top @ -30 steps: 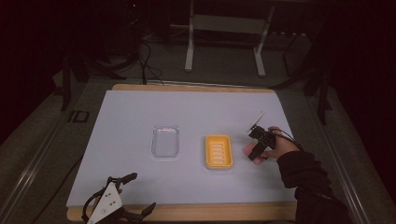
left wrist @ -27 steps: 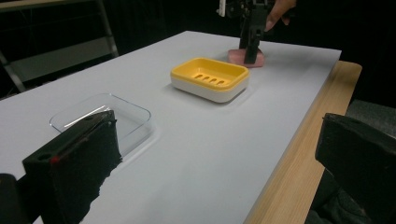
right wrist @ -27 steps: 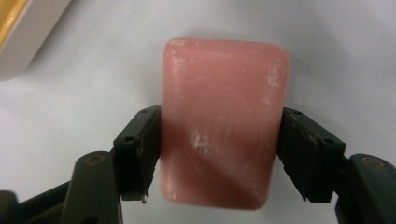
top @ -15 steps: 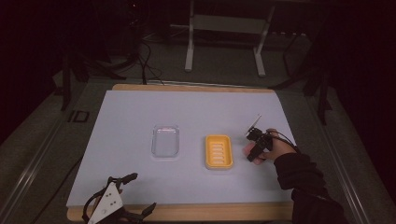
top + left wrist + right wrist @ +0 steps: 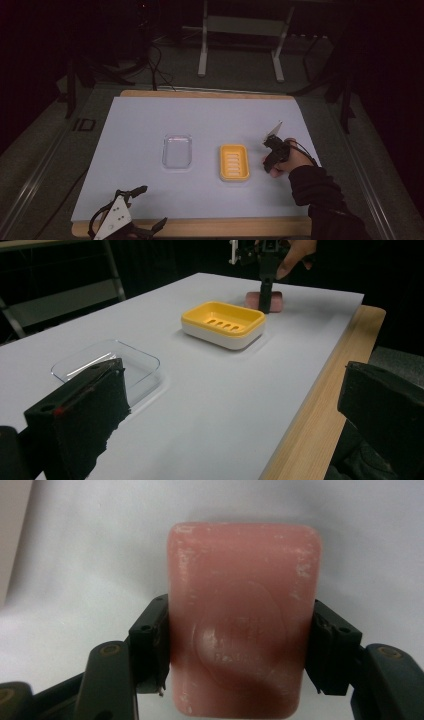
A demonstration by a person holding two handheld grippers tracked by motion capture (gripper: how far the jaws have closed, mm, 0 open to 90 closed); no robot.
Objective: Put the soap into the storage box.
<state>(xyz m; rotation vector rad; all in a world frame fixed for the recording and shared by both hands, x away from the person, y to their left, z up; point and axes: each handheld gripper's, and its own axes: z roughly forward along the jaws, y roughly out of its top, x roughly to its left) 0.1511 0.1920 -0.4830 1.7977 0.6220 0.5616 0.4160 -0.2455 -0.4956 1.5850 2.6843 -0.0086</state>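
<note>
Gripping a pink soap bar [image 5: 244, 617] between both jaws, our right hand-held gripper [image 5: 270, 152] points down at the desk [image 5: 140, 120], its pads pressed against the bar's two long sides. In the left gripper view the bar [image 5: 276, 299] sits on the white surface just beyond the yellow soap dish [image 5: 223, 323], on the side away from the clear plastic tray [image 5: 107, 362]. From the high view the dish [image 5: 234, 162] lies between that tray [image 5: 177, 151] and our right hand [image 5: 292, 159], with the tray a little apart from it. Our left hand-held gripper [image 5: 131, 218] rests at the near wooden edge of the desk, jaws spread wide with nothing between them.
</note>
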